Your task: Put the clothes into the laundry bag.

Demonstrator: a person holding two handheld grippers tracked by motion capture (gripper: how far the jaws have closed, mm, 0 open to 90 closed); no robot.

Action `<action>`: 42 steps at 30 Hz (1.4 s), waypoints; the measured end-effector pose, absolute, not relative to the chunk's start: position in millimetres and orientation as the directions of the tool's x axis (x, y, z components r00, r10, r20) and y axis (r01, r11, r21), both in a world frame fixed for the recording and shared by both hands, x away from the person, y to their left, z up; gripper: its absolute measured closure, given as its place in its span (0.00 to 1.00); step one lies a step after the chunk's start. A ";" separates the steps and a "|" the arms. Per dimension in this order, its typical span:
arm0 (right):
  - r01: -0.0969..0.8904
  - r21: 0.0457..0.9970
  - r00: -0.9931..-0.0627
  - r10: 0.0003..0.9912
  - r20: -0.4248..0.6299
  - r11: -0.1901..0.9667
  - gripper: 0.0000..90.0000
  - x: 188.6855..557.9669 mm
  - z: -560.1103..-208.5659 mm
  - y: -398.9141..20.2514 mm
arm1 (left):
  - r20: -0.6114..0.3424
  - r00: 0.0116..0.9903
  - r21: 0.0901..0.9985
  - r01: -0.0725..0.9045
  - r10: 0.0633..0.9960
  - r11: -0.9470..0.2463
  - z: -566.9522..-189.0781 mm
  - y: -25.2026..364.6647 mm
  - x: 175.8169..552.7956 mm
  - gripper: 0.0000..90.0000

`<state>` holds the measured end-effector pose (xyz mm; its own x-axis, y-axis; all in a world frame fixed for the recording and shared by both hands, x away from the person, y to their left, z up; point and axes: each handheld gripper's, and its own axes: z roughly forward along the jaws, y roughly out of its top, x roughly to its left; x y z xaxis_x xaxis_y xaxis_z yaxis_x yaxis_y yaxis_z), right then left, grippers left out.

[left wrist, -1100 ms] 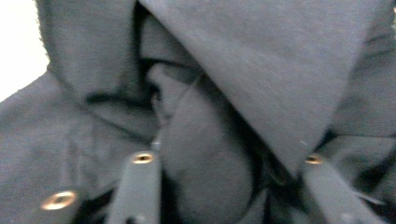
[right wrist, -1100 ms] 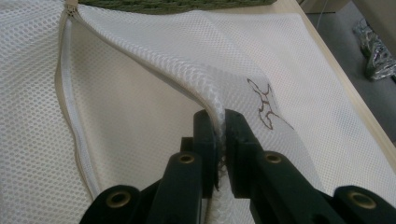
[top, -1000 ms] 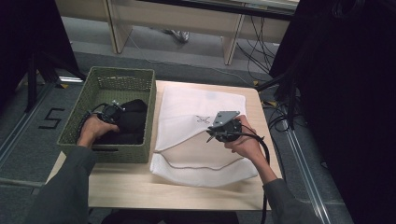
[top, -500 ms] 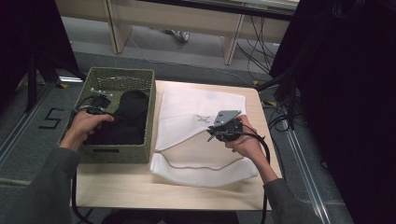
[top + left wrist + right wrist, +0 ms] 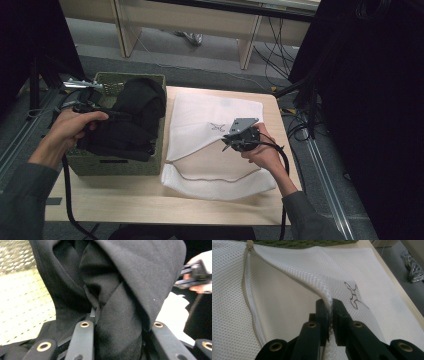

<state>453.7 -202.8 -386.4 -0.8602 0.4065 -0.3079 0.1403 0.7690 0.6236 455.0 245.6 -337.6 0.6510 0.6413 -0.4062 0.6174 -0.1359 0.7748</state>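
1. Left gripper (image 5: pixel 92 107), upper left of the high view: jaws clenched on the black garment (image 5: pixel 132 117), having just closed a little further on it.
2. In the left gripper view, black garment (image 5: pixel 117 290) bunched between the two jaws, folds rising from bottom centre to the top edge of the frame.
3. Seen from above, garment lifted partly out of the green basket (image 5: pixel 117 162), upper bulk above the rim, lower part hanging inside against the right wall.
4. Anything else inside the basket: cannot tell, garment in the way.
5. Right gripper (image 5: pixel 235 142), centre right of the high view: jaws clamped on the upper edge of the white mesh laundry bag (image 5: pixel 210 120).
6. In the right gripper view, a raised fold of the mesh bag (image 5: pixel 294 287) pinched between the jaw tips at bottom centre, zip edge running down the left of the frame.
7. Bag spread flat on the desk (image 5: pixel 150 200), just right of the basket, mouth held open at the pinched edge, inside bare as far as visible.
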 end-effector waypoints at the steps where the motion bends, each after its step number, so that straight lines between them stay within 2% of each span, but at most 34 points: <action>1: 0.141 0.624 -0.860 0.407 -0.307 0.769 0.95 453.6 -386.4 -202.9 | -0.406 0.651 0.775 0.617 0.641 -0.136 -337.6 245.6 455.0 0.77; 4: 0.142 0.627 -0.856 0.413 -0.310 0.766 0.95 454.8 -385.8 -203.5 | -0.411 0.711 0.802 0.580 0.571 -0.144 -319.1 234.9 427.5 0.77; 6: 0.165 0.626 -0.850 0.432 -0.302 0.762 0.95 453.0 -385.3 -204.2 | -0.399 0.733 0.813 0.561 0.551 -0.157 -308.3 225.7 413.2 0.76; 12: 0.148 0.642 -0.854 0.424 -0.301 0.752 0.95 454.7 -384.6 -204.5 | -0.385 0.792 0.834 0.519 0.473 -0.190 -275.9 194.9 375.5 0.76; 19: 0.160 0.654 -0.853 0.437 -0.286 0.740 0.95 455.7 -383.2 -208.1 | -0.405 0.825 0.830 0.512 0.395 -0.219 -269.2 168.0 348.1 0.76; 20: 0.183 0.656 -0.847 0.457 -0.273 0.732 0.95 454.0 -383.3 -208.5 | -0.417 0.829 0.825 0.517 0.371 -0.227 -272.7 160.8 343.8 0.76; 21: 0.155 0.652 -0.854 0.433 -0.290 0.743 0.95 455.9 -382.7 -209.2 | -0.423 0.826 0.822 0.522 0.372 -0.226 -274.6 156.7 341.2 0.76; 24: 0.158 0.658 -0.854 0.437 -0.284 0.736 0.96 456.4 -382.2 -209.3 | -0.431 0.837 0.811 0.523 0.337 -0.261 -284.5 140.9 333.9 0.76; 25: 0.156 0.658 -0.851 0.438 -0.289 0.737 0.96 456.4 -382.2 -209.4 | -0.441 0.846 0.801 0.521 0.299 -0.294 -291.8 129.3 330.2 0.76; 27: 0.148 0.662 -0.855 0.431 -0.288 0.735 0.96 456.7 -381.0 -210.2 | -0.417 0.857 0.799 0.504 0.302 -0.328 -297.3 119.7 329.2 0.76; 29: 0.176 0.669 -0.849 0.455 -0.269 0.722 0.96 455.3 -380.7 -211.1 | -0.431 0.853 0.790 0.515 0.295 -0.334 -304.9 111.4 331.4 0.76; 32: 0.161 0.675 -0.852 0.447 -0.274 0.720 0.96 456.5 -379.3 -212.6 | -0.440 0.853 0.776 0.519 0.280 -0.360 -314.4 102.8 335.4 0.76; 34: 0.163 0.682 -0.850 0.453 -0.270 0.713 0.96 457.3 -378.2 -214.2 | -0.457 0.843 0.755 0.536 0.283 -0.377 -332.3 88.0 343.8 0.76; 35: 0.202 0.687 -0.840 0.485 -0.245 0.698 0.96 454.5 -378.0 -214.3 | -0.475 0.828 0.742 0.559 0.298 -0.370 -339.0 82.5 345.9 0.76; 36: 0.165 0.690 -0.851 0.456 -0.262 0.704 0.96 457.5 -377.4 -215.3 | -0.484 0.820 0.734 0.570 0.305 -0.369 -346.2 77.0 349.6 0.75; 39: 0.167 0.690 -0.856 0.451 -0.253 0.705 0.96 457.8 -375.3 -217.2 | -0.502 0.804 0.712 0.593 0.320 -0.376 -357.7 70.5 357.4 0.75; 40: 0.206 0.700 -0.840 0.491 -0.232 0.684 0.96 454.3 -374.8 -217.4 | -0.504 0.793 0.698 0.607 0.342 -0.380 -374.5 62.2 368.6 0.75; 41: 0.169 0.699 -0.852 0.459 -0.251 0.695 0.96 457.8 -372.8 -218.9 | -0.504 0.793 0.698 0.607 0.342 -0.380 -374.5 62.2 368.6 0.75; 42: 0.180 0.705 -0.846 0.473 -0.244 0.686 0.96 456.9 -371.7 -219.4 | -0.514 0.779 0.676 0.626 0.360 -0.389 -388.9 55.7 377.0 0.75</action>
